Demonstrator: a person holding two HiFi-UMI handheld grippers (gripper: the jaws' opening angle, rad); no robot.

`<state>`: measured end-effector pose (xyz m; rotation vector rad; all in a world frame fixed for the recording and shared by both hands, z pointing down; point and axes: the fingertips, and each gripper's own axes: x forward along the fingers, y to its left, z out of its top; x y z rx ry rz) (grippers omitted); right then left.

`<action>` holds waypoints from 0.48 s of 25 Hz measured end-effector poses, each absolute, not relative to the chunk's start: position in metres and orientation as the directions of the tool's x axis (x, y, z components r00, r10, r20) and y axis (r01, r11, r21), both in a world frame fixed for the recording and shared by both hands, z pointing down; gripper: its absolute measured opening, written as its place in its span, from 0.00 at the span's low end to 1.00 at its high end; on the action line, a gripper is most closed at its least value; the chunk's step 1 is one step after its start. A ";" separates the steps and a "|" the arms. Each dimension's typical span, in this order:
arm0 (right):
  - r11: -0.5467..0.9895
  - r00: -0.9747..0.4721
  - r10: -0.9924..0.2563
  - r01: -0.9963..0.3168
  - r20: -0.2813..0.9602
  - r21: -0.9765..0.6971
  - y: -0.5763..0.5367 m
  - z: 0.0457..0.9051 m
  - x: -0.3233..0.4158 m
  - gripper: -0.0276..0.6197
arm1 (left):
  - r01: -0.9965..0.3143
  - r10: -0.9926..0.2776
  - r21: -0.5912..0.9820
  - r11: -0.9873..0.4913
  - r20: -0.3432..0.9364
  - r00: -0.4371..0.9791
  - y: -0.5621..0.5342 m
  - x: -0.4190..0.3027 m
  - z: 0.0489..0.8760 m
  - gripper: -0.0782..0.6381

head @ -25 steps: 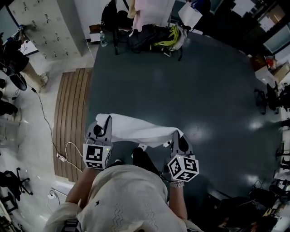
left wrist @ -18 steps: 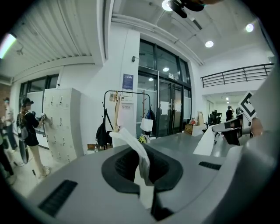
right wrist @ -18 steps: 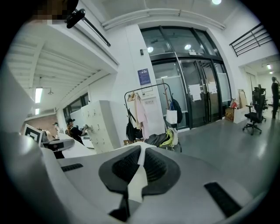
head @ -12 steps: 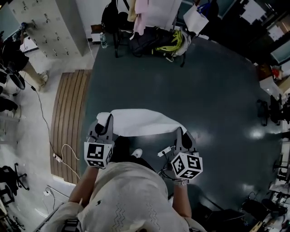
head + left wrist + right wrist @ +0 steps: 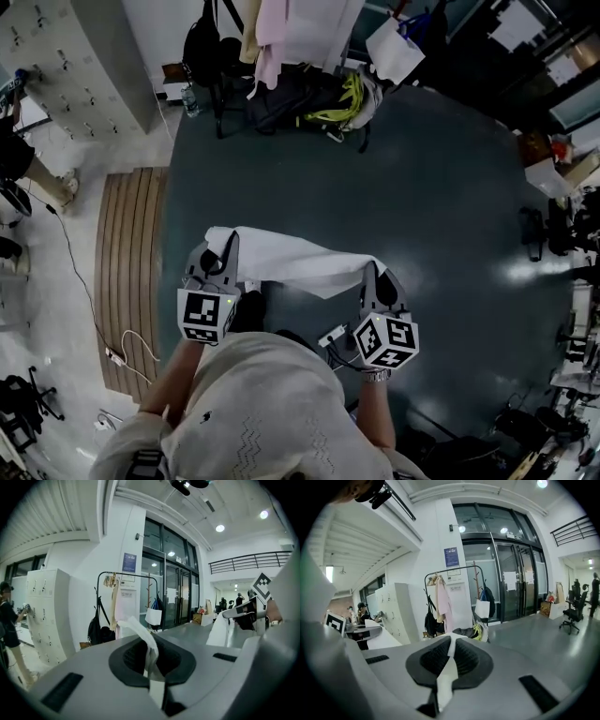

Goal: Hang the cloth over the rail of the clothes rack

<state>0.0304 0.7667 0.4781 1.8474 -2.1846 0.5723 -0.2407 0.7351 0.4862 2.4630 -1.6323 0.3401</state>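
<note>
A white cloth (image 5: 291,262) hangs stretched between my two grippers over the dark floor. My left gripper (image 5: 218,251) is shut on its left corner, and a fold of cloth (image 5: 143,639) sticks out between the jaws. My right gripper (image 5: 373,277) is shut on the right corner, where a strip of cloth (image 5: 449,667) shows between the pads. The clothes rack (image 5: 281,28) stands ahead at the top of the head view, with garments and bags on it. Its black rail (image 5: 124,575) shows in the left gripper view and the rail (image 5: 452,570) in the right gripper view, both far off.
A backpack (image 5: 305,94) and bags lie at the foot of the rack. Grey lockers (image 5: 66,56) stand at the left, with a person (image 5: 23,159) beside them. A wooden slat mat (image 5: 127,272) and a white cable (image 5: 131,347) lie to my left. Office chairs (image 5: 562,225) stand at the right.
The rack and the bags have shifted left in the head view and the mat too. The cloth stays held between both grippers and now sags a little more at its lower edge.
</note>
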 end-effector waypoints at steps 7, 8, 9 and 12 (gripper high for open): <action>0.082 -0.136 -0.913 -0.985 0.385 -0.153 0.680 0.454 0.016 0.08 | -0.908 -0.877 -0.007 -0.419 0.261 0.403 0.633 -0.260 0.460 0.13; 0.079 -0.133 -0.910 -0.985 0.392 -0.152 0.671 0.454 0.016 0.08 | -0.908 -0.876 -0.004 -0.419 0.263 0.404 0.623 -0.261 0.460 0.13; 0.076 -0.131 -0.907 -0.986 0.400 -0.151 0.663 0.456 0.017 0.08 | -0.908 -0.876 0.000 -0.419 0.266 0.403 0.614 -0.262 0.460 0.13; 0.062 -0.122 -0.900 -0.986 0.418 -0.155 0.635 0.465 0.022 0.08 | -0.912 -0.873 0.004 -0.411 0.286 0.395 0.587 -0.264 0.471 0.13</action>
